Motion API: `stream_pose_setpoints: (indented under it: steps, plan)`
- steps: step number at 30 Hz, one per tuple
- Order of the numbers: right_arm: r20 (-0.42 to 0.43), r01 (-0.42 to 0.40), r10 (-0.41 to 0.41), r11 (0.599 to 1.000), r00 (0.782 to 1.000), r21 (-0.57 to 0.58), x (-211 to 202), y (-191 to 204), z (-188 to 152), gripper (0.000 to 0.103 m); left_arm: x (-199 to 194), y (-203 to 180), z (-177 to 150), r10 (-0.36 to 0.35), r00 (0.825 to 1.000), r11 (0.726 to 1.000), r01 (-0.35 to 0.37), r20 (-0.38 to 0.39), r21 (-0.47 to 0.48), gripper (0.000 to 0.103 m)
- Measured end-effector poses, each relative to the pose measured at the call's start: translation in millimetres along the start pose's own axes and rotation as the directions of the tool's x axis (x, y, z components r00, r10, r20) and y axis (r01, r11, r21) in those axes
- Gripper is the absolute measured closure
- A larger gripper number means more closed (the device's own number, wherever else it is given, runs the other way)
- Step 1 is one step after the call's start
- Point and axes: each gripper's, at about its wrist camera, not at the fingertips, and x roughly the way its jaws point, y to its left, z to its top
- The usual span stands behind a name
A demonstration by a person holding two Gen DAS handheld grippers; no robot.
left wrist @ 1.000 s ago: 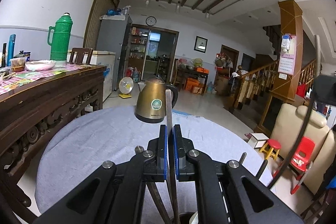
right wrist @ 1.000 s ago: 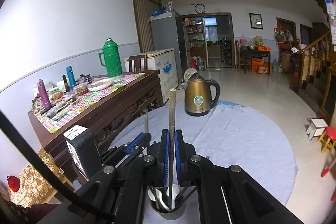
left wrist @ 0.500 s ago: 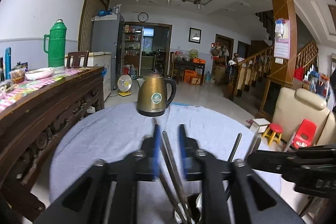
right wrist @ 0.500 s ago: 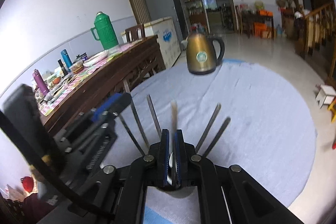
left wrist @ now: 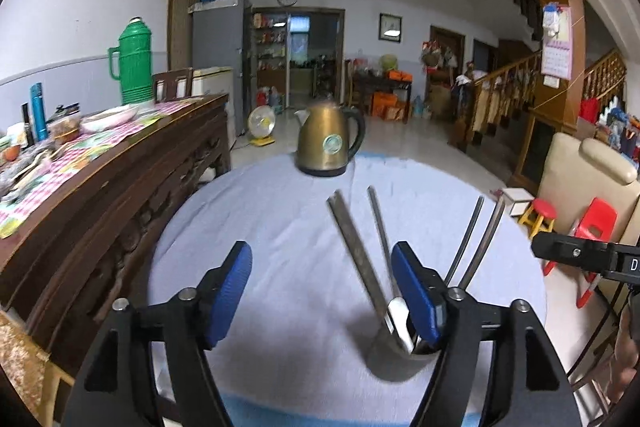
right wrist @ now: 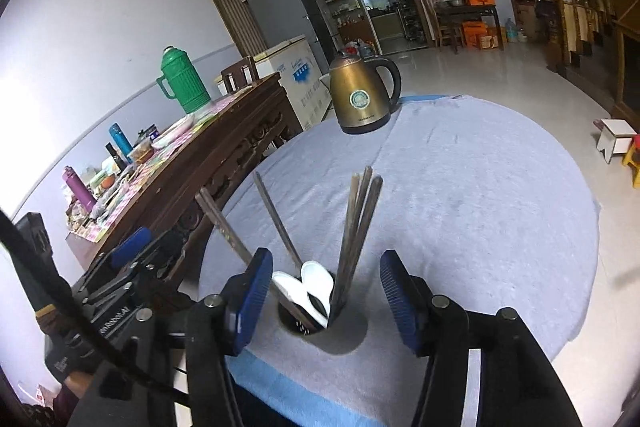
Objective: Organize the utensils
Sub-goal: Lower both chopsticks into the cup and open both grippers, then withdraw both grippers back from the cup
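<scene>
1. Both my claws are spread wide and hold nothing; the left claw and the right claw each hover just above the near edge of the round surface, which is covered in a pale cloth.
2. The cup sits near that same near edge; in the right view it lies between my fingers, just ahead and below, so I judge the right claw the better centred on it.
3. In the left view the cup sits off toward my right finger, partly hidden behind it; that claw would need to shift sideways to line up.
4. The chopsticks stand in the cup with their long axes running up and fanning outward; one pair leans toward the left edge, another bundle stands nearly upright; two white spoons rest among them.
5. A kettle stands well apart at the far edge; I see no loose utensils on the cloth, so I judge the sorting close to done.
</scene>
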Motion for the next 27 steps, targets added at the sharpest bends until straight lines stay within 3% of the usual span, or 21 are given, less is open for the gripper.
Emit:
stream_pose_setpoints:
  steps: [3,11,17,27]
  plan:
    - [-0.009,0.016,-0.016,1.0,1.0,0.007,-9,2,-9,0.043,-14,0,-4,0.048,0.997,0.999,-0.047,-0.056,0.02,0.017]
    - [-0.024,0.084,-0.084,0.996,0.996,-0.001,-42,27,-39,0.039,-45,1,-20,0.156,0.976,0.988,-0.152,-0.15,0.038,0.017]
    - [-0.004,0.155,-0.156,0.987,0.988,-0.044,-62,48,-57,0.035,-60,-1,-23,0.196,0.97,0.98,-0.192,-0.146,0.044,0.016]
    - [0.027,0.196,-0.195,0.978,0.98,-0.068,-61,68,-61,0.033,-61,7,-23,0.222,0.963,0.975,-0.219,-0.155,0.031,0.016]
